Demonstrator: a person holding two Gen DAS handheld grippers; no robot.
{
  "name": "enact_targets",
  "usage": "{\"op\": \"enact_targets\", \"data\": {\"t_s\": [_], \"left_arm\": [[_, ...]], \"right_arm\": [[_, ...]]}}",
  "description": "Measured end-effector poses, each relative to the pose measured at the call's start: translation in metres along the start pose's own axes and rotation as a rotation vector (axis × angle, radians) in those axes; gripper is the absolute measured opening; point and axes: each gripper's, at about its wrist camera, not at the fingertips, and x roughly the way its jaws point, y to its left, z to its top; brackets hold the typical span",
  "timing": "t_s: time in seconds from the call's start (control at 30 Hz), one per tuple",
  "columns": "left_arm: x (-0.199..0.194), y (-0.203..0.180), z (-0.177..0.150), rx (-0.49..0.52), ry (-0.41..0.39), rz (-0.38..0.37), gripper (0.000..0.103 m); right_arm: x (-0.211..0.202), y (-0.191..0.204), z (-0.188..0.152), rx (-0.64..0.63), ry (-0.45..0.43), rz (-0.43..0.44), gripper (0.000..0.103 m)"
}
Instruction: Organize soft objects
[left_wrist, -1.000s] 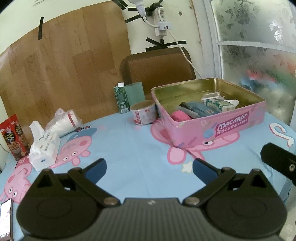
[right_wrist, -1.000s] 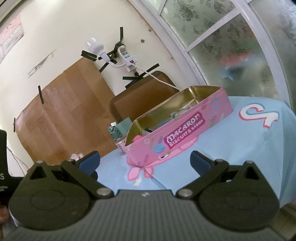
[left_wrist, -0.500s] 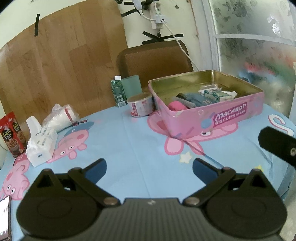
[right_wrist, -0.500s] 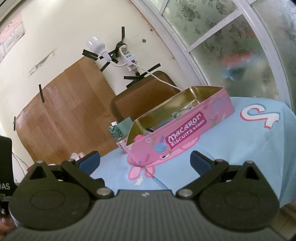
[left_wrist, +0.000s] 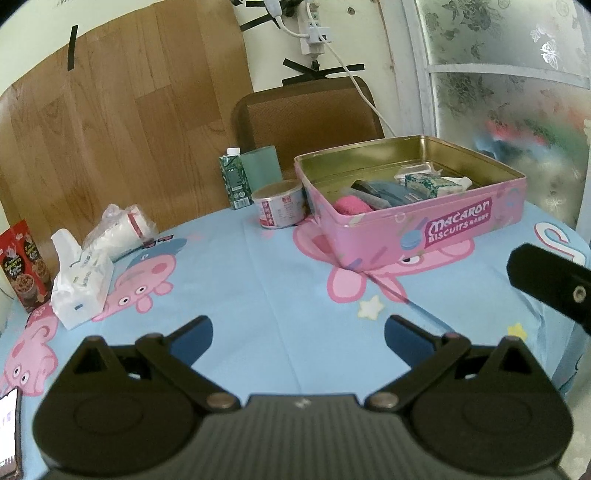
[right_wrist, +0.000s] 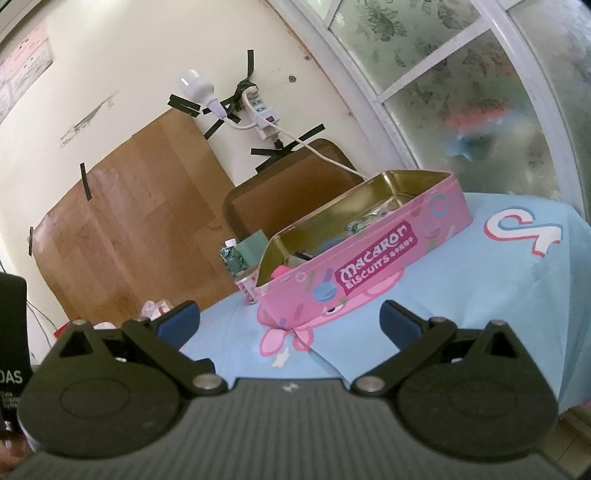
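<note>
An open pink biscuit tin (left_wrist: 458, 225) stands on the blue cartoon tablecloth at the right; it also shows in the right wrist view (right_wrist: 373, 254). In it lie a pink soft roll (left_wrist: 352, 205), a dark blue-grey folded item (left_wrist: 388, 190) and a green-white tissue pack (left_wrist: 432, 184). A white tissue pack (left_wrist: 79, 284) lies at the left. My left gripper (left_wrist: 298, 332) is open and empty above the table's near middle. My right gripper (right_wrist: 290, 323) is open and empty, in front of the tin.
A stack of paper cups in plastic (left_wrist: 122, 229), a green carton (left_wrist: 234, 179), a green cup (left_wrist: 260, 166) and a small tub (left_wrist: 282, 205) stand toward the back. A red box (left_wrist: 24, 266) and a phone (left_wrist: 9, 428) are at the left edge. A brown chair (left_wrist: 306, 118) stands behind.
My left gripper has drawn back and risen a little, so the tin and tissue pack look farther away. My right gripper has barely moved. Both stay open.
</note>
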Motion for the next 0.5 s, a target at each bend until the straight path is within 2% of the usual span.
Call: {"op": "enact_targets", "data": {"t_s": [0.5], "left_arm": [[0.0018,-0.0026,-0.0007,0.025,0.008,0.018,0.103]], "right_arm": [[0.0001,0.0000,-0.0003,0.001,0.002,-0.001,0.103]]}}
